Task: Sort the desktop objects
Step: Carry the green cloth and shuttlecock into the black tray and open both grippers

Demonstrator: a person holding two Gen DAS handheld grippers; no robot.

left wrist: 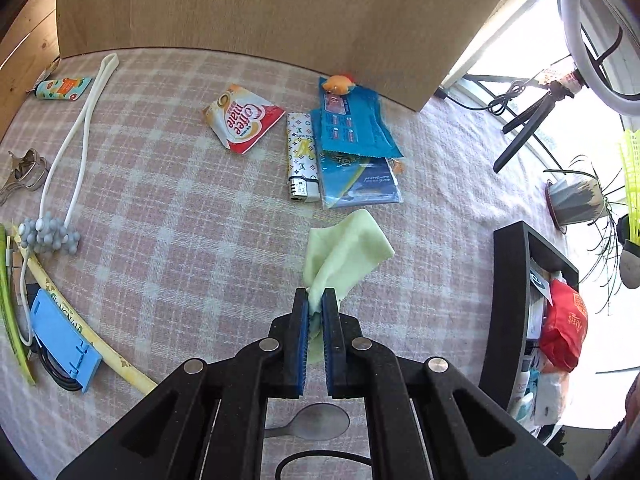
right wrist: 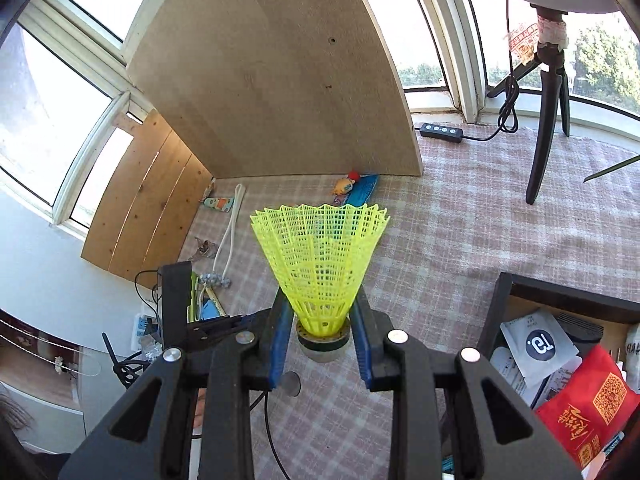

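Observation:
In the left wrist view my left gripper (left wrist: pixel 315 300) is shut on a pale green cloth (left wrist: pixel 344 252), which hangs just above the checked tablecloth. The blue pads pinch one bunched corner; the rest fans out ahead of the fingers. In the right wrist view my right gripper (right wrist: pixel 320 312) is shut on a yellow plastic shuttlecock (right wrist: pixel 320 264), pads against the lower skirt, its cork base between the fingers, held well above the table. The same shuttlecock (left wrist: pixel 632 184) shows at the right edge of the left wrist view. A black bin (left wrist: pixel 508 304) (right wrist: pixel 496 308) stands at the right.
On the cloth lie a coffee sachet (left wrist: pixel 242 118), a patterned lighter (left wrist: pixel 301 156), blue packets (left wrist: pixel 352 140), a white cord with grey beads (left wrist: pixel 76 140), a metal opener (left wrist: pixel 24 172), a blue holder (left wrist: pixel 64 344) and a spoon (left wrist: pixel 316 422). A wooden board (left wrist: pixel 260 12), a tripod (right wrist: pixel 548 120) and a potted plant (left wrist: pixel 576 200) stand behind.

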